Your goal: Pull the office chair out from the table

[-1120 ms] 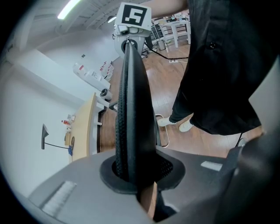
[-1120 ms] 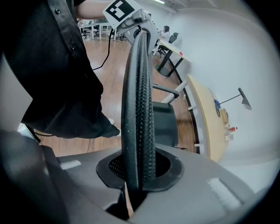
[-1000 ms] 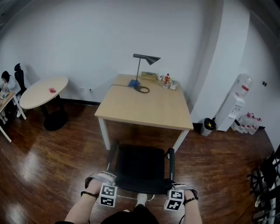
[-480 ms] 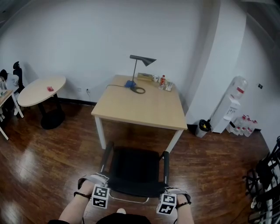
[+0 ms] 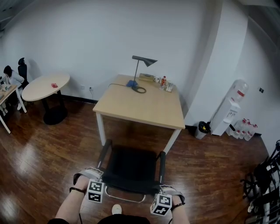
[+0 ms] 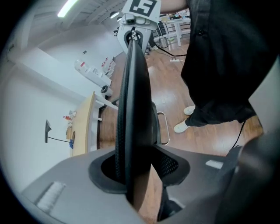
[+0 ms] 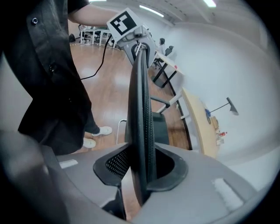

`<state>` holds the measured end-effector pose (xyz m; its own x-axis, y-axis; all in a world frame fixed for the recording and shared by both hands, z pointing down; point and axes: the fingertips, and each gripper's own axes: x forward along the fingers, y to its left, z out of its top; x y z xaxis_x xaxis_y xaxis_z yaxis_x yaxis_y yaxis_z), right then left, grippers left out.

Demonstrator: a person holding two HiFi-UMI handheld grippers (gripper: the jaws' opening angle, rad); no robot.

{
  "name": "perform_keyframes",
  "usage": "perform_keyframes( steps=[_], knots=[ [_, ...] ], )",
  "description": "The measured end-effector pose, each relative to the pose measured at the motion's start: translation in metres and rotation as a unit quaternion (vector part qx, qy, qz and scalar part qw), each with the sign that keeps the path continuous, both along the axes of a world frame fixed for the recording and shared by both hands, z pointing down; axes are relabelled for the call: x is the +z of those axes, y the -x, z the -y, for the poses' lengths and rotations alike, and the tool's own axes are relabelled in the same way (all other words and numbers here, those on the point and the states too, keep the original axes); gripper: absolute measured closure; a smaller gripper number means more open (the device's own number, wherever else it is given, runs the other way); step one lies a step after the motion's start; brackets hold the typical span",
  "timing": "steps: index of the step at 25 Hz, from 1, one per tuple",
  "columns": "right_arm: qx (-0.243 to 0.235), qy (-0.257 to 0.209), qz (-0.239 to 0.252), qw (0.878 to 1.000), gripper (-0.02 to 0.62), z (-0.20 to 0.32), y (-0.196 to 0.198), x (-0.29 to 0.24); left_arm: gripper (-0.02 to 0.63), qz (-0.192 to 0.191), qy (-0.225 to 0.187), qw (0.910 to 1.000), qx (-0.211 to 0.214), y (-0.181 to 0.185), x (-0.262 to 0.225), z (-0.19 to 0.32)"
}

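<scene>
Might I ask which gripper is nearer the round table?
Left: the left gripper is at the backrest end toward the round table, right gripper at its far end. Both have just been opening, backrest between their jaws.

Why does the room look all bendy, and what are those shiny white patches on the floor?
Head view: the wide lens bows the walls and darkens the corners; the pale patches on the wooden floor are glare. Left gripper view: a round black rim frames the picture, and the chair back looks stretched tall. Right gripper view: same rim; ceiling lights show as bright streaks.
</scene>
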<state>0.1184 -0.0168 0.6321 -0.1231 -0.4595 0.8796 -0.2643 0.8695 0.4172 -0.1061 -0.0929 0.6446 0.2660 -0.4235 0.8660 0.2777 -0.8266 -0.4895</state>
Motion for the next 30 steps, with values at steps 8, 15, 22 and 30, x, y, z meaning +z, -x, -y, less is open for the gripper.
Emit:
perform_keyframes(
  steps=[8,15,22,30],
  knots=[
    [0.012,-0.129,0.044,0.991,0.472,-0.019,-0.019,-0.046,0.434,-0.111,-0.105,0.9838,-0.093,-0.005,-0.057,-0.018],
    [0.061,-0.203,0.128,0.969,0.554,-0.044,-0.031,-0.067,0.450,-0.312,-0.123,0.9146,-0.227,-0.017,-0.095,-0.051],
    [0.130,-0.225,0.222,0.940,0.581,-0.064,-0.032,-0.066,0.603,-0.443,-0.101,0.8419,-0.291,-0.020,-0.106,-0.087],
    [0.163,-0.268,0.229,0.921,0.581,-0.087,-0.027,-0.091,0.604,-0.525,-0.108,0.7968,-0.279,0.003,-0.139,-0.117]
  ],
)
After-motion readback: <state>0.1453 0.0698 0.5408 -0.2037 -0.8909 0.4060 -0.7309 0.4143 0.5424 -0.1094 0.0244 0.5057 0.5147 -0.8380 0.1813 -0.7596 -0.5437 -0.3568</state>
